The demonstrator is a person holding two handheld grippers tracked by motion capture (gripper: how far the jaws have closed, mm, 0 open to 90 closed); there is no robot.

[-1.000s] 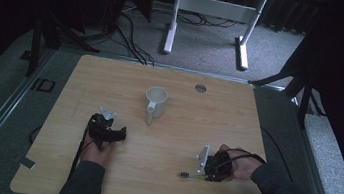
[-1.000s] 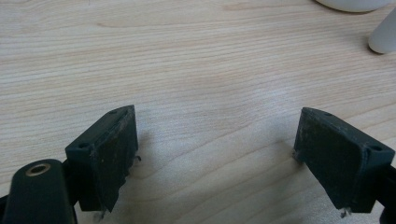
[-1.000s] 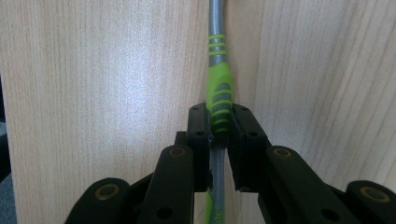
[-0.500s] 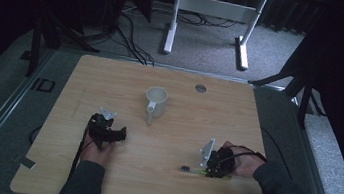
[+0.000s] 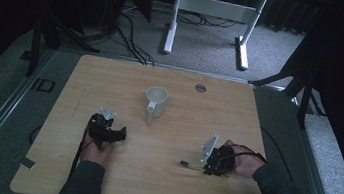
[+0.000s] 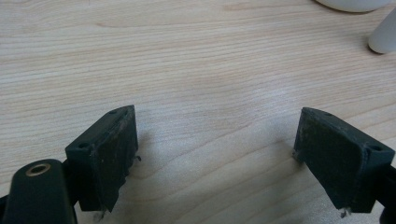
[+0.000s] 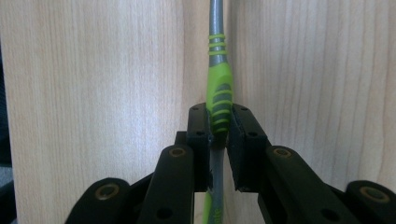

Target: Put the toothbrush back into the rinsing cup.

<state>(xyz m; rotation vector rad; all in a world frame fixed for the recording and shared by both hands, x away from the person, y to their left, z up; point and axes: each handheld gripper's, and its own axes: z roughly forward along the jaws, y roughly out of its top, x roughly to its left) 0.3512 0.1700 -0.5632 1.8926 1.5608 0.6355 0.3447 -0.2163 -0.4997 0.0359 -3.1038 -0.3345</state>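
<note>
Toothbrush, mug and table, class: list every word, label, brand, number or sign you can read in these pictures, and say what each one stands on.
None can be read.
Toothbrush in the shut right gripper: pale lettering low on the green handle, too blurred and cut off to read.
White mug: plain, no print seen.
Wooden table: no label; the round grey disc carries nothing legible.

Green-grey toothbrush (image 7: 218, 100), apparently level above table.
</note>
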